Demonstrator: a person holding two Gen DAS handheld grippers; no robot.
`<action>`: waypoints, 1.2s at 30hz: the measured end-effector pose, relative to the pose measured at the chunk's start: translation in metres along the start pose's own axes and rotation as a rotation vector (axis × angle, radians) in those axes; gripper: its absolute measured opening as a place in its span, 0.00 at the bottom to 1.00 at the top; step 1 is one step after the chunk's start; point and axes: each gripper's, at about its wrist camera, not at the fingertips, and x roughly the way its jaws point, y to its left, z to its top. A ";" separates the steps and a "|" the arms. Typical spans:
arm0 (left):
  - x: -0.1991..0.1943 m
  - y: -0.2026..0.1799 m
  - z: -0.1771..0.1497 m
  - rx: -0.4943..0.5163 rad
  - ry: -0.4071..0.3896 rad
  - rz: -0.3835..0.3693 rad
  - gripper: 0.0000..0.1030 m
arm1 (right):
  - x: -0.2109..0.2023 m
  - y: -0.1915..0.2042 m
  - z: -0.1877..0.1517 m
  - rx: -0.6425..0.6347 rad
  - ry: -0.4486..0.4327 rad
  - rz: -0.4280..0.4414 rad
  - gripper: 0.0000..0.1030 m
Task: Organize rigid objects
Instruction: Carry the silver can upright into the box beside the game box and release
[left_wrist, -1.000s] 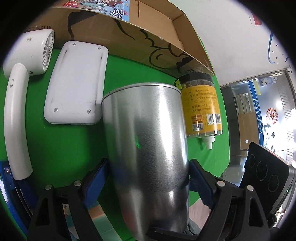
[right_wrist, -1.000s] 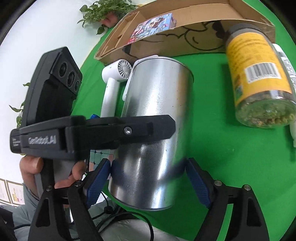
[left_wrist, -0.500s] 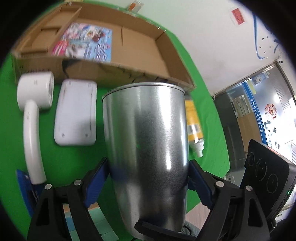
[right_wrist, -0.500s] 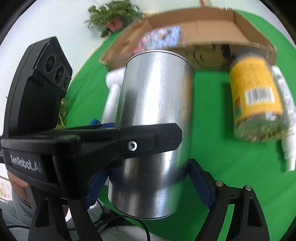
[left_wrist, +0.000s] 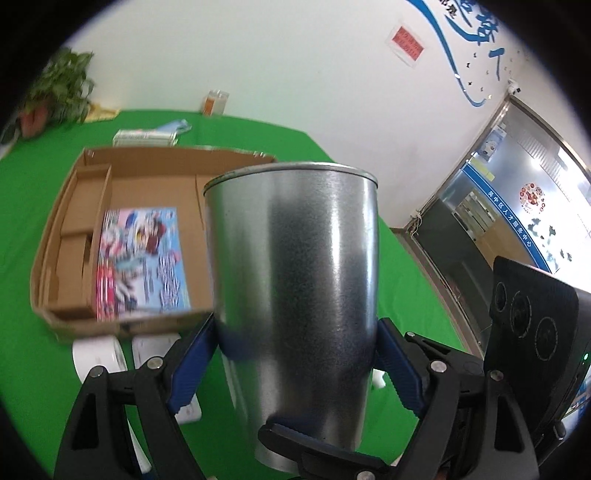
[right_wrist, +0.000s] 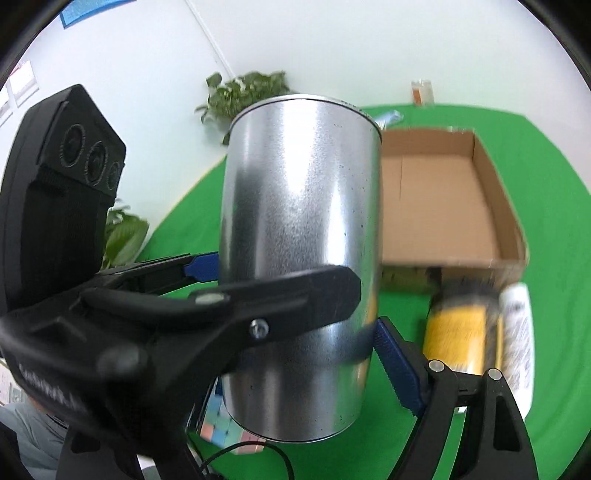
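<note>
The metal can (left_wrist: 295, 306) is hanging up in the air above the green surface (left_wrist: 33, 369), with both grippers clamping it: the left gripper (left_wrist: 295, 363) and right gripper (right_wrist: 299, 343) are each squeezing its sides with blue pads. Behind it a cardboard box (left_wrist: 74, 229) is sitting with a colorful booklet (left_wrist: 142, 258) lying inside. A yellow-label jar (right_wrist: 458, 339) is lying just in front of the box.

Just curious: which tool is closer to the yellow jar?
Right. The right tool grips the metal can with the yellow jar just past its right finger; the left tool clamps the can's far side, away from the jar.
</note>
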 end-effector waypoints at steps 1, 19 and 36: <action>-0.001 -0.001 0.008 0.007 -0.013 -0.003 0.82 | -0.004 -0.003 0.008 -0.006 -0.012 -0.004 0.80; 0.078 0.065 0.103 -0.057 0.111 -0.007 0.82 | 0.074 -0.055 0.146 0.034 0.160 0.012 0.80; 0.172 0.122 0.074 -0.207 0.343 -0.029 0.82 | 0.179 -0.126 0.132 0.193 0.387 0.027 0.80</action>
